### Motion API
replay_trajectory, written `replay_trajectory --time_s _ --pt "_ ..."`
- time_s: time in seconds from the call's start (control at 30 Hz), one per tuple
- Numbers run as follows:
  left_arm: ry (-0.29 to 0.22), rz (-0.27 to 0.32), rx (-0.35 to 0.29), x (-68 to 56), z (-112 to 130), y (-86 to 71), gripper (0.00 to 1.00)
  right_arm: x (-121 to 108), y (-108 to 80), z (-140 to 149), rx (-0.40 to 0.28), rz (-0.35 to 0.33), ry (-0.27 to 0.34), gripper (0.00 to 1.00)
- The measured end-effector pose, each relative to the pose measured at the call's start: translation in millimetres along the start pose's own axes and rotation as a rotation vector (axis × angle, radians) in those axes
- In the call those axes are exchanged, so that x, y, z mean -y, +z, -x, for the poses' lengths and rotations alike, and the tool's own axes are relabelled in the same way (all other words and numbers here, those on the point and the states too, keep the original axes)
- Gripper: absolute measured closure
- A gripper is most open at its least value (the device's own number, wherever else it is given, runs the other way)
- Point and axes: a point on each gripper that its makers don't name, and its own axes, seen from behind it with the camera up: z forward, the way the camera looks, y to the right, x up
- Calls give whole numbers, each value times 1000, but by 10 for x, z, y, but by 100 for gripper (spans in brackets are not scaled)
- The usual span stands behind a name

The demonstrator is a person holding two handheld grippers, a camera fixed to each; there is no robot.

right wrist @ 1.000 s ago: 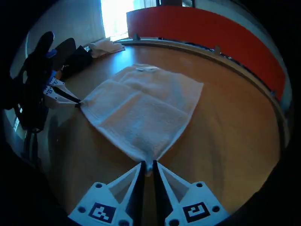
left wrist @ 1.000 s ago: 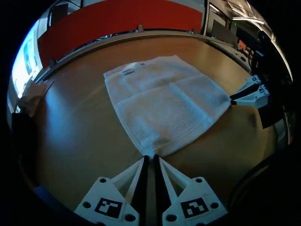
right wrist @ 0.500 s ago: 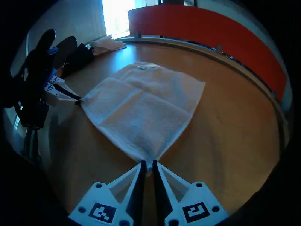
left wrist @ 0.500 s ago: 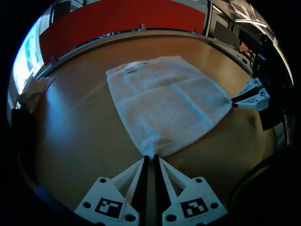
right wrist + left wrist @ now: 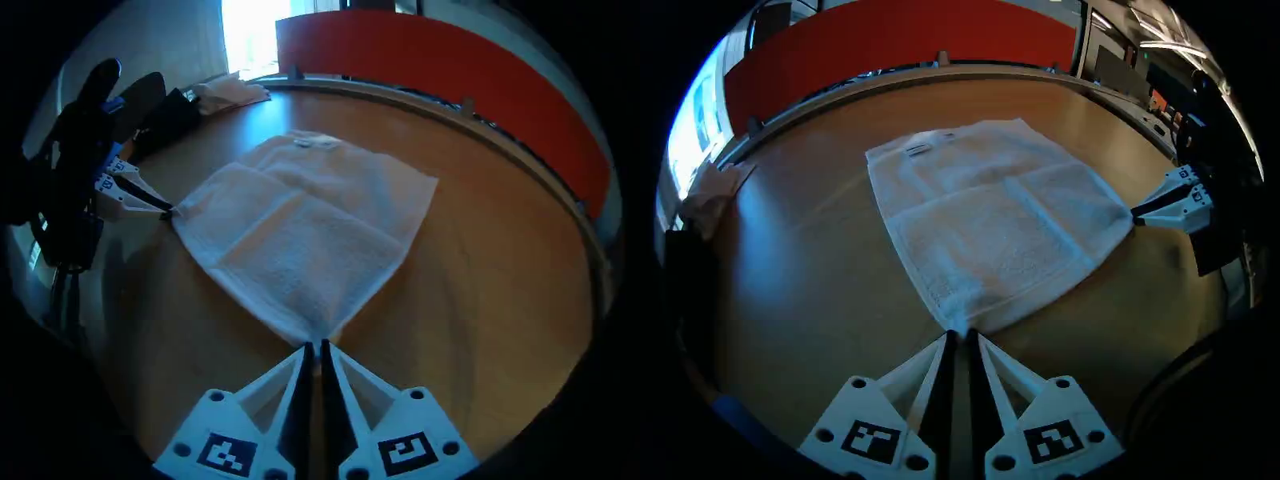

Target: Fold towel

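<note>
A white towel (image 5: pixel 992 216) lies folded and flat on the wooden table (image 5: pixel 800 264), with a small label near its far edge. My left gripper (image 5: pixel 962 333) sits at the bottom of the left gripper view, shut on the towel's near corner. The right gripper (image 5: pixel 1131 215) pinches the neighbouring corner at the right of that view. In the right gripper view the towel (image 5: pixel 304 224) spreads ahead of my right gripper (image 5: pixel 316 344), whose fingers are closed on the corner tip. The left gripper (image 5: pixel 170 213) holds the corner at the left, with a dark-gloved hand behind it.
A red partition (image 5: pixel 896 36) runs along the table's far edge. A crumpled light cloth (image 5: pixel 232 92) and a dark object (image 5: pixel 164 120) lie near the window end. Bare wood (image 5: pixel 496 256) surrounds the towel.
Almost nothing has moved. In the right gripper view the fingers stand a little closer together and the towel corner sits nearer their tips; the towel looks slightly flatter.
</note>
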Motion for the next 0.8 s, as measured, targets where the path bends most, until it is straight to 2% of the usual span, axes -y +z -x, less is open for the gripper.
replay_trajectory --time_s 0.47,0.8 --pt "-13 6 -6 -19 -8 -14 89 6 -21 14 4 1 -18 94" --pt "-33 9 -13 -7 -90 -97 89 30 -106 -74 -21 -15 13 94"
